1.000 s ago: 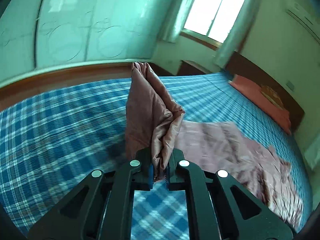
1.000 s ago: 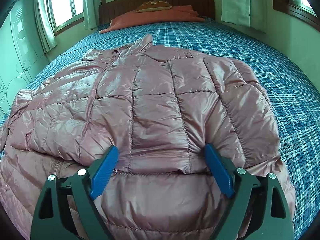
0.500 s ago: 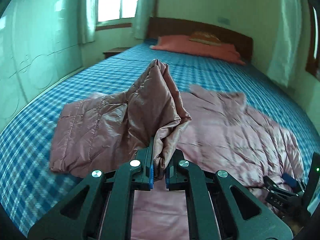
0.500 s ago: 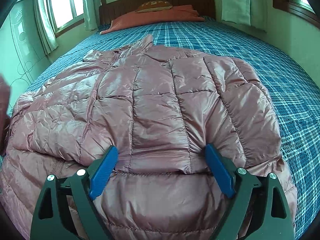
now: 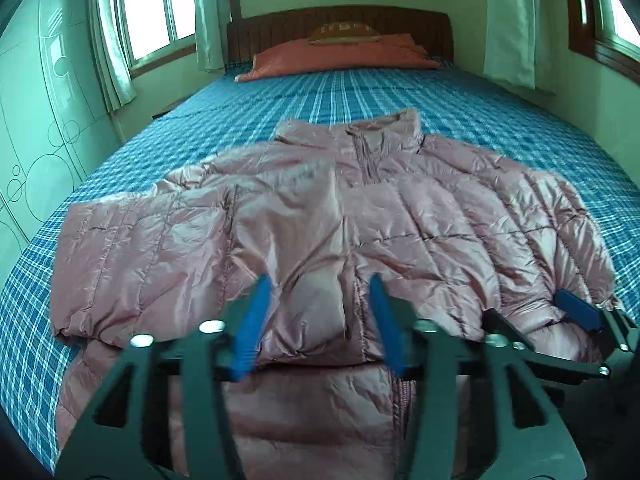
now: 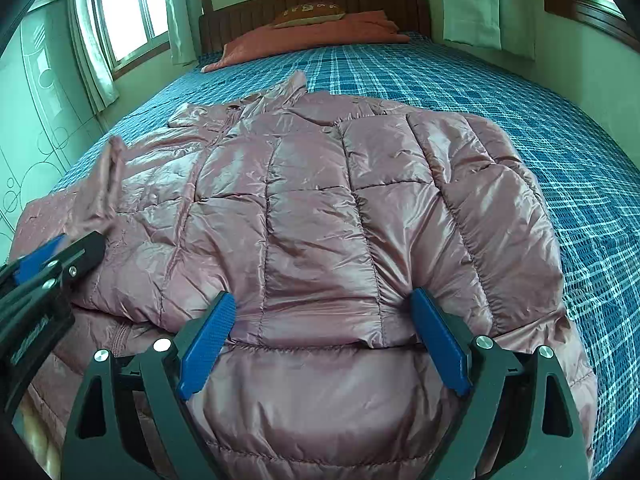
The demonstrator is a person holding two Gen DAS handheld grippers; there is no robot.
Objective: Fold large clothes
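Jacket (image 5: 420,232), pink and quilted, is lying spread across the bed (image 5: 500,112), which is carrying a blue plaid cover. Its collar is pointing toward the headboard (image 5: 340,28) and its hem is lying nearest the cameras. Both sleeves are lying folded in over the body: one is crossing the chest on the left of the left wrist view, the other is covering the right half.

An orange pillow (image 5: 340,56) is resting at the head of the bed, well apart from the jacket. Curtained windows (image 5: 152,12) are showing on both side walls.

Left gripper (image 5: 320,320) is hovering over the lower middle of the jacket. Its fingers (image 5: 252,320) are standing apart, having just been opening, and the puffed fabric near the zip is lying between them with the pads pressing on nothing. The sleeve is lying free on the jacket ahead of them.

Right gripper (image 6: 324,340) is sitting at the cuff end of the right-hand folded sleeve. Its fingers (image 6: 208,340) are standing wide apart, one either side of the sleeve panel, with the blue pads touching the fabric's edges but not clamping it.
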